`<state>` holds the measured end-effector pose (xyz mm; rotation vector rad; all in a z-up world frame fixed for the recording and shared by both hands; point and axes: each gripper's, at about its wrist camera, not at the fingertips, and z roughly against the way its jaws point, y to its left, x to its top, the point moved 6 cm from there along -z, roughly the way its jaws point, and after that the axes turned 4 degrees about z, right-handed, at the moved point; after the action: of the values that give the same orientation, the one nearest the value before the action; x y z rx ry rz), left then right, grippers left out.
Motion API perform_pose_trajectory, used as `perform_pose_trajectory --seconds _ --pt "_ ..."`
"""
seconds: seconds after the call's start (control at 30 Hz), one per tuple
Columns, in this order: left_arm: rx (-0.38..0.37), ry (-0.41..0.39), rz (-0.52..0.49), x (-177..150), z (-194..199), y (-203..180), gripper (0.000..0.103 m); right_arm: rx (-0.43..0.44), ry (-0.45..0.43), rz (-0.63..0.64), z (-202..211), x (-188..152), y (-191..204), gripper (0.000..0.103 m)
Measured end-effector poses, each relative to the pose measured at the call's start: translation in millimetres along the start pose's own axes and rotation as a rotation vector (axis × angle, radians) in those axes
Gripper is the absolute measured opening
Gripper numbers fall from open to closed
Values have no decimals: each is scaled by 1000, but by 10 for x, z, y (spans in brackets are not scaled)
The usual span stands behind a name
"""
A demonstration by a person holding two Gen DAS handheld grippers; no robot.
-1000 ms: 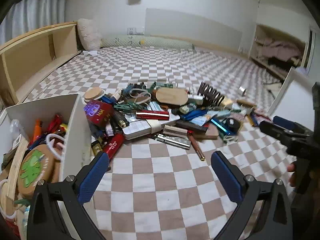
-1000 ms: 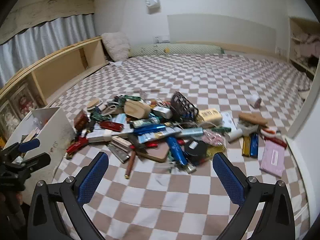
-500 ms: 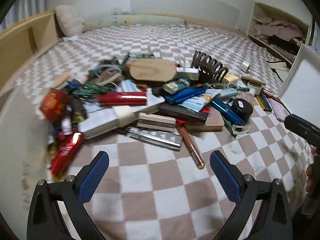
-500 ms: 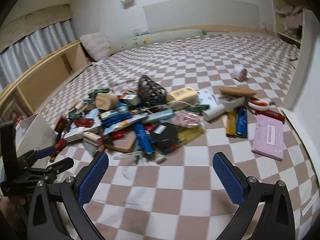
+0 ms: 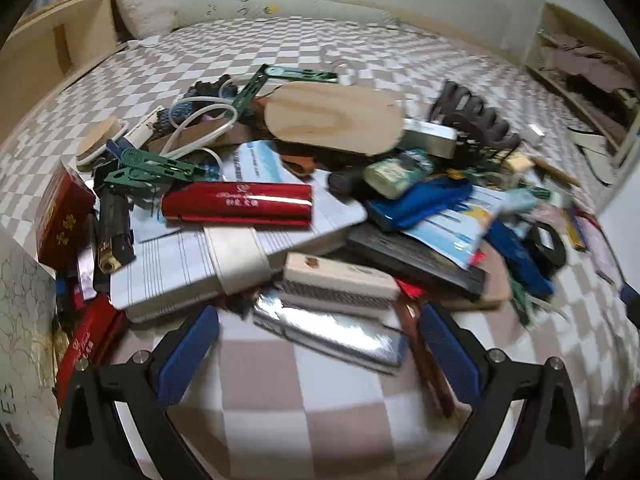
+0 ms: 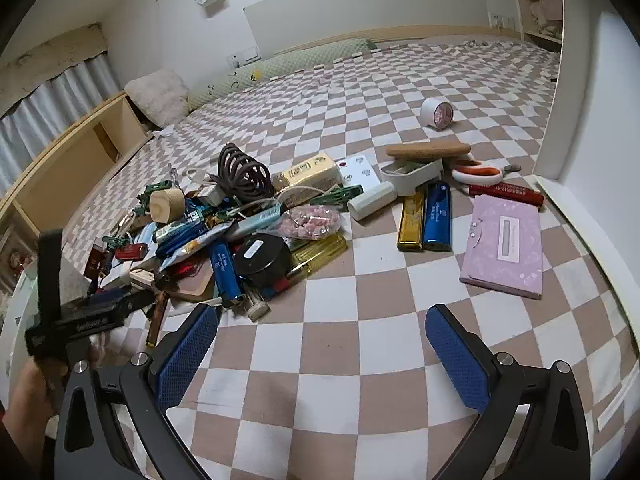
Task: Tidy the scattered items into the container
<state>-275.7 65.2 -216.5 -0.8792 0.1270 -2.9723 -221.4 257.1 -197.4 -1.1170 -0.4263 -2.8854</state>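
A pile of scattered items lies on the checkered cover (image 5: pixel 280 400). My left gripper (image 5: pixel 320 356) is open, low and close to the pile's near edge, its pads either side of a silver harmonica (image 5: pixel 332 332) and a cream brush (image 5: pixel 340 280). A red case (image 5: pixel 240 204) lies on a white notebook (image 5: pixel 200 264). The white container's wall (image 5: pixel 24 320) is at the left edge. My right gripper (image 6: pixel 324 356) is open and empty over bare cover, short of the pile. The left gripper (image 6: pixel 100 308) also shows in the right wrist view.
Gold and blue harmonicas (image 6: pixel 424 216), a purple wallet (image 6: pixel 504 244), a red tube (image 6: pixel 504 192), scissors (image 6: pixel 480 172) and a tape roll (image 6: pixel 436 112) lie right of the pile. A white board (image 6: pixel 576 100) stands at the right. A wooden shelf (image 6: pixel 60 176) runs along the left.
My left gripper has moved forward and down, right up to the pile's near edge; the container has slid out to the left edge. My right gripper has swung right and slightly closer.
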Motion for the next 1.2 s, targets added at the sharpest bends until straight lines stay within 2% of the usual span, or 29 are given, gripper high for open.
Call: perform_pose_trajectory --seconds 0.1,0.2,0.4,0.6,0.63,0.67,0.73,0.83,0.93,1.0,1.03,1.07,1.13,1.2 --pt "26 26 61 -39 -66 121 102 -5 3 4 -68 -6 8 103" --pt "70 24 32 -133 -71 181 102 0 14 26 -164 1 68 103" --pt "82 10 46 -246 32 282 102 31 50 77 -437 103 252 103" --pt "60 -22 55 -371 168 418 88 -11 71 88 -640 271 250 103" --pt "59 -26 57 -382 184 433 84 -18 73 98 -678 283 256 101" --pt "59 -30 59 -397 199 448 80 -18 79 111 -723 285 268 91" --pt "59 -37 67 -425 230 466 74 8 95 124 -803 273 306 80" --pt "62 -49 73 -476 300 510 65 13 103 156 -845 247 365 76" --pt "65 -53 72 -451 293 489 65 9 104 197 -852 225 438 65" --pt "76 -49 64 -438 270 471 66 -11 98 232 -852 218 492 61" --pt "80 -48 56 -423 255 459 70 -17 93 248 -839 211 518 54" --pt "82 -45 48 -404 236 444 74 -10 88 264 -823 205 553 40" --pt "85 -41 36 -356 184 435 78 7 91 298 -808 165 646 26" --pt "90 -37 23 -302 128 413 79 -14 91 332 -796 108 701 25"
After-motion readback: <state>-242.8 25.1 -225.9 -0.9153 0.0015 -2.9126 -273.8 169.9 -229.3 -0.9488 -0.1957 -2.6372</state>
